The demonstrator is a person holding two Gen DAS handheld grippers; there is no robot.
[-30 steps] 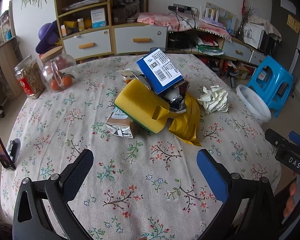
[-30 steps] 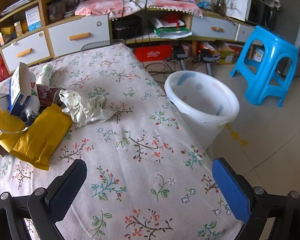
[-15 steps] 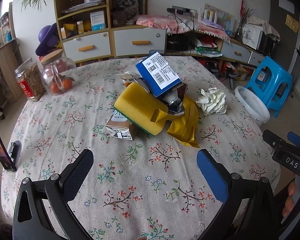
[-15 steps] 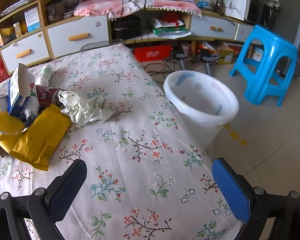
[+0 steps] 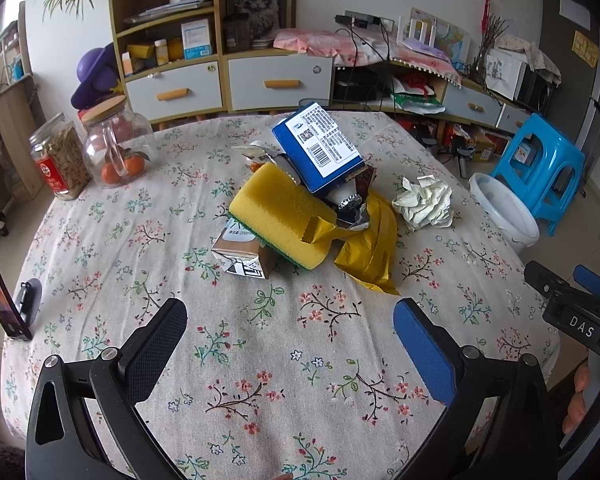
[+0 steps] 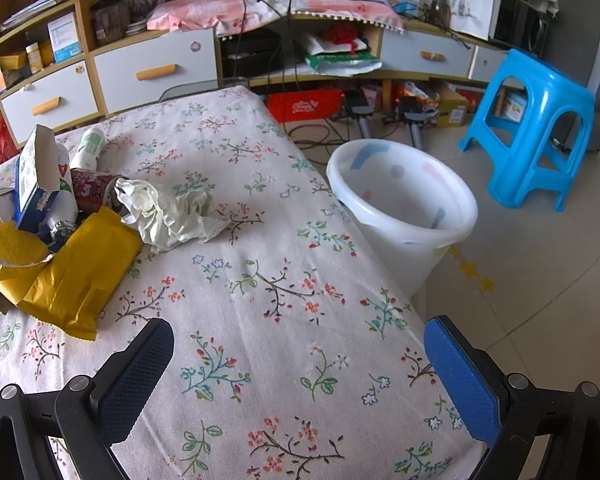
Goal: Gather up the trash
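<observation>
Trash heap untouched, both tools empty above the counter [image 5: 100,240]

The blue box [image 5: 318,148] leans on the yellow sponge [image 5: 280,216] (a loose stack), so tugging one piece could topple the rest. That heap lies ahead of the left hand-held gripper [image 5: 288,328]; beside it, toward the white bin [image 6: 404,204], the crumpled paper [image 6: 168,212] sits ahead-left of the right hand-held gripper [image 6: 298,354]. Both stand wide apart.

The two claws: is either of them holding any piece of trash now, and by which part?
Nothing is held. The left claw and the right claw are both open above the tablecloth, short of the trash pile.
</observation>
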